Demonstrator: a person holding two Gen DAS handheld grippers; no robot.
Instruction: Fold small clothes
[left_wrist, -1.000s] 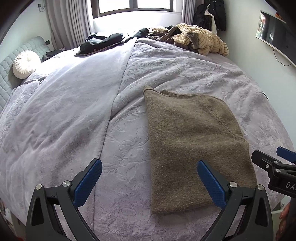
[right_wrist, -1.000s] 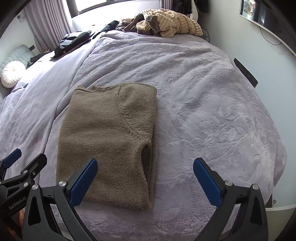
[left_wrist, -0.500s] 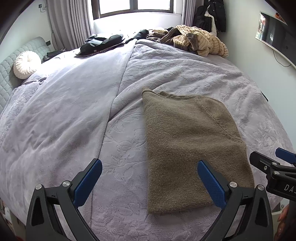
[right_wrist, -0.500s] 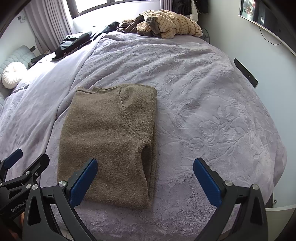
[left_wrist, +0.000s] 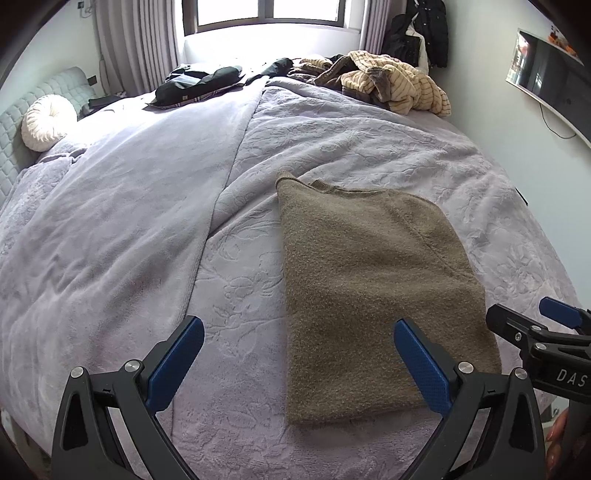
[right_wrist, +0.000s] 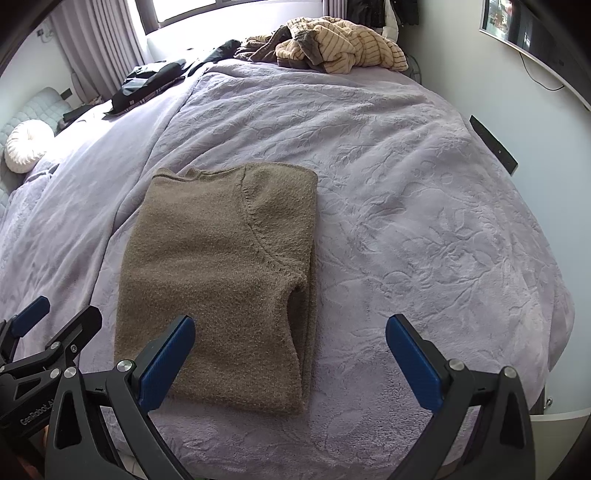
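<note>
Now the sweater (right_wrist: 218, 273) lies flat on the bed (right_wrist: 406, 206), already folded into a long rectangle, near the front edge. Both grippers hover above it and hold nothing: the left gripper (left_wrist: 297, 363) has its jaws spread wide over the sweater's left lower corner, and the right gripper (right_wrist: 290, 360) is spread wide over the right lower corner.

I think the risk is in the next grasp. The knit is thick and in several layers, so a finger may catch only the top layer and pull the fold open. The soft blanket could also be pinched together with it.

Writing: "DAS" on the right gripper in the left view, "GenRobot" on the left gripper in the right view.
</note>
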